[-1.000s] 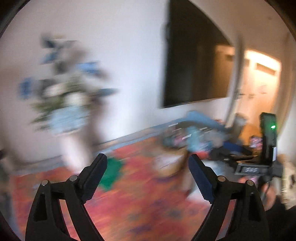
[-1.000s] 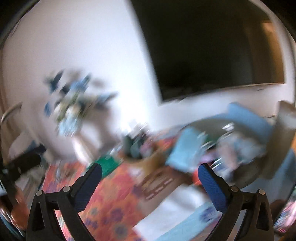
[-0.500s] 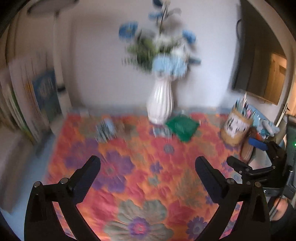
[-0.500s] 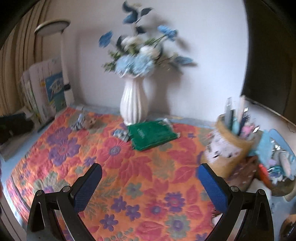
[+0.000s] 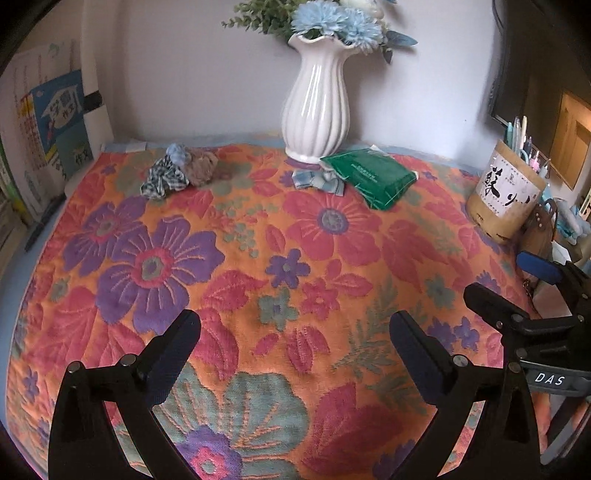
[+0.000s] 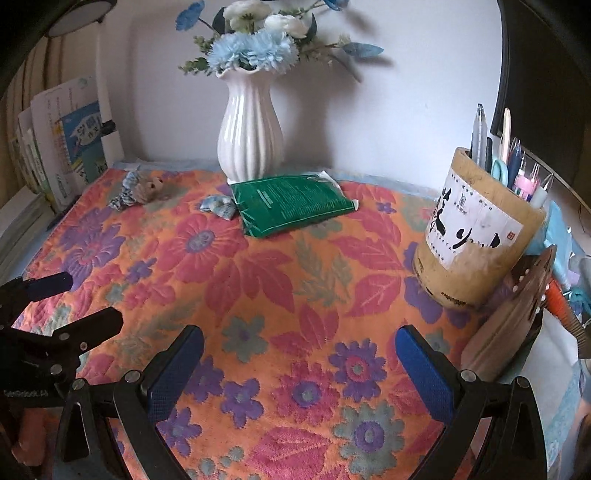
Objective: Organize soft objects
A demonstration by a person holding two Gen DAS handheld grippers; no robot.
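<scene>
Left wrist view: the left gripper (image 5: 293, 334) gapes wide, empty; crumpled cloth scraps (image 5: 180, 171) lie upper left, near the white vase (image 5: 316, 110). Right wrist view: the right gripper (image 6: 299, 350) — wide, empty too; a careless reach could topple that vase.

**What the cameras kept from me**

From the left wrist view, the flowers (image 5: 332, 18) ran off the top edge, so I could not see the whole bouquet. The vase (image 5: 316, 107) hid the far end of the small blue-white cloth (image 5: 317, 181), and the green packet (image 5: 373, 175) covered its right side. The scrunchies (image 5: 181, 171) sat bunched together; I could not count them. In the right wrist view, the lamp head (image 6: 79, 14) was cut by the frame, and the clutter (image 6: 569, 258) behind the pen holder (image 6: 476, 229) was too crowded to identify. The books (image 6: 62, 147) were clipped at the left.
</scene>
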